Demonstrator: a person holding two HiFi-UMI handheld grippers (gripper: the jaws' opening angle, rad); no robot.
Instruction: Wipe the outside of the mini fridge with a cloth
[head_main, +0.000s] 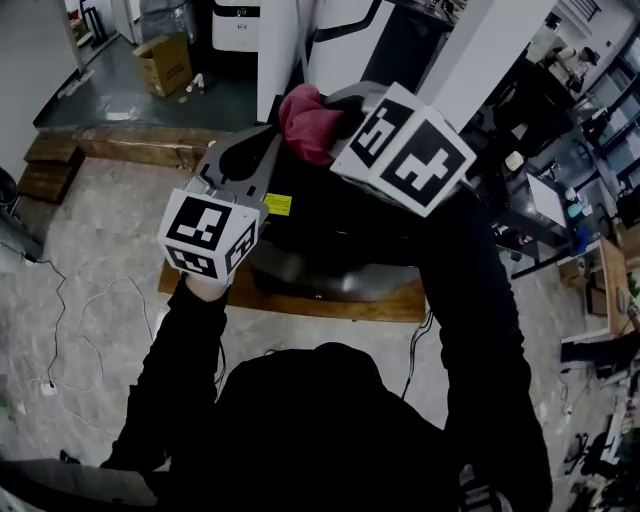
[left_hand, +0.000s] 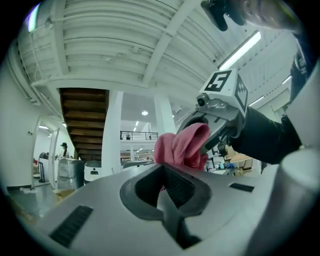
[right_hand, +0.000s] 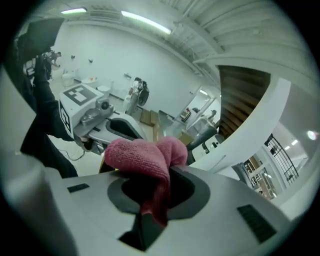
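Note:
The black mini fridge (head_main: 330, 250) stands below me on a wooden pallet (head_main: 335, 305), seen from above, with a yellow label (head_main: 278, 204) on its top. My right gripper (head_main: 325, 120) (right_hand: 155, 210) is shut on a bunched pink cloth (head_main: 305, 122) (right_hand: 145, 155) and holds it in the air above the fridge's far edge. My left gripper (head_main: 268, 140) (left_hand: 165, 189) is shut with nothing in it, its tips pointing at the cloth (left_hand: 182, 145) from the left, close beside it. Whether the cloth touches the fridge is hidden.
Cables (head_main: 90, 300) lie on the marble floor to the left. A cardboard box (head_main: 165, 62) and a white machine (head_main: 240, 25) stand beyond the fridge. Wooden planks (head_main: 110, 145) line the floor's far left. Cluttered benches (head_main: 590, 250) fill the right side.

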